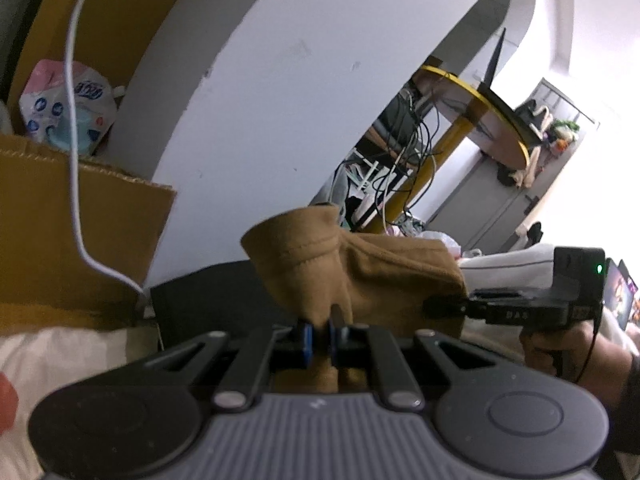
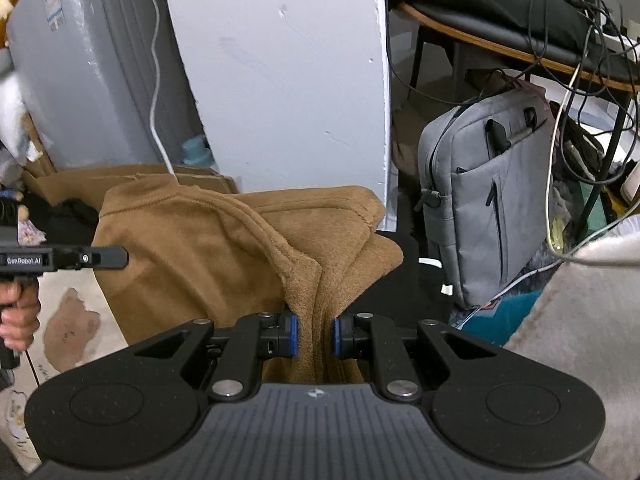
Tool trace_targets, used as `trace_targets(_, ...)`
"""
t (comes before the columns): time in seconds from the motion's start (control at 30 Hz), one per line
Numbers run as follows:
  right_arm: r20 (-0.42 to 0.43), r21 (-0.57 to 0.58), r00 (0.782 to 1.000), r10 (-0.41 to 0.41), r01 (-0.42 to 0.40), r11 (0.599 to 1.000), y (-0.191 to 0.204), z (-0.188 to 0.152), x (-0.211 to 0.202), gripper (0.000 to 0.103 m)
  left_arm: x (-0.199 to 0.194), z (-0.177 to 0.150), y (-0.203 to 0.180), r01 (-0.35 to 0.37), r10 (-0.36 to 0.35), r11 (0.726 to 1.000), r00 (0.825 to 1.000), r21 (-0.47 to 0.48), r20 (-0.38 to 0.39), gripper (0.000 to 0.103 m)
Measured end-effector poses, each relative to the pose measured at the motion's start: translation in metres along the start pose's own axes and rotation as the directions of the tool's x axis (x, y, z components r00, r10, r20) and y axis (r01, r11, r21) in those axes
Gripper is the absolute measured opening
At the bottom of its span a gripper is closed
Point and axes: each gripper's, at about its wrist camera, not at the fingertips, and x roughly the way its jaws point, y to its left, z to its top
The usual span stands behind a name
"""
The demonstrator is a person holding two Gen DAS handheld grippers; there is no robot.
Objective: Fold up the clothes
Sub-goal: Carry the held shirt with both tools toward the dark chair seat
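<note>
Brown cloth is pinched in both our claws. Low in the left wrist view, our left gripper (image 1: 319,340) has its blue pads nearly together, clamped on a thin fold of the brown garment (image 1: 360,276), which rises just above the pads with a stitched hem at centre frame. At the right edge of that view we see our right hand (image 1: 560,352) around the handle of the other tool.

Low in the right wrist view, our right gripper (image 2: 315,336) is closed on a thicker bunch of the same garment (image 2: 208,248); the cloth spreads up and left across the middle of the frame, with its ribbed edge running diagonally. Our left hand (image 2: 18,316) shows at the left edge.

Beyond the garment stands a white pillar (image 2: 280,80) at upper centre. Right of it a grey bag (image 2: 484,208) stands upright beneath a table (image 2: 520,52) strung with cables. In the left wrist view, a cardboard box (image 1: 80,220) fills the left side, a white cable (image 1: 74,140) hanging in front of it.
</note>
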Motion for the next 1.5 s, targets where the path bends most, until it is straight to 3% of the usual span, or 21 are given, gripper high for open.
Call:
trace_targets(0.4, -0.042, -0.038, 0.999, -0.019, 0.017, 0.999, -0.002, 0.014, 0.06, 0.017, 0.038, 0.01, 0.053, 0.018, -0.018, 1.0, 0.998, 0.0, -0.052, 0.008)
trace_targets(0.63, -0.04, 0.004, 0.999, -0.026, 0.026, 1.0, -0.019, 0.013, 0.094, 0.017, 0.057, 0.01, 0.071, -0.011, 0.015, 0.999, 0.997, 0.046, -0.07, 0.008)
trace_targets(1.23, -0.111, 0.033, 0.99, -0.086, 0.09, 0.995, -0.057, -0.005, 0.162, 0.017, 0.108, -0.013, 0.116, -0.046, 0.046, 0.999, 0.991, 0.001, -0.124, 0.008)
trace_targets(1.33, -0.163, 0.035, 0.981, -0.101, 0.108, 0.994, -0.06, -0.005, 0.179, 0.022, 0.116, -0.01, 0.119, -0.056, 0.052, 0.998, 0.989, -0.027, -0.136, 0.012)
trace_targets(1.5, -0.195, 0.093, 0.969, -0.155, 0.175, 0.98, -0.056, 0.003, 0.18, 0.05, 0.106, -0.002, 0.109, -0.082, 0.084, 0.996, 0.985, 0.017, -0.149, 0.018)
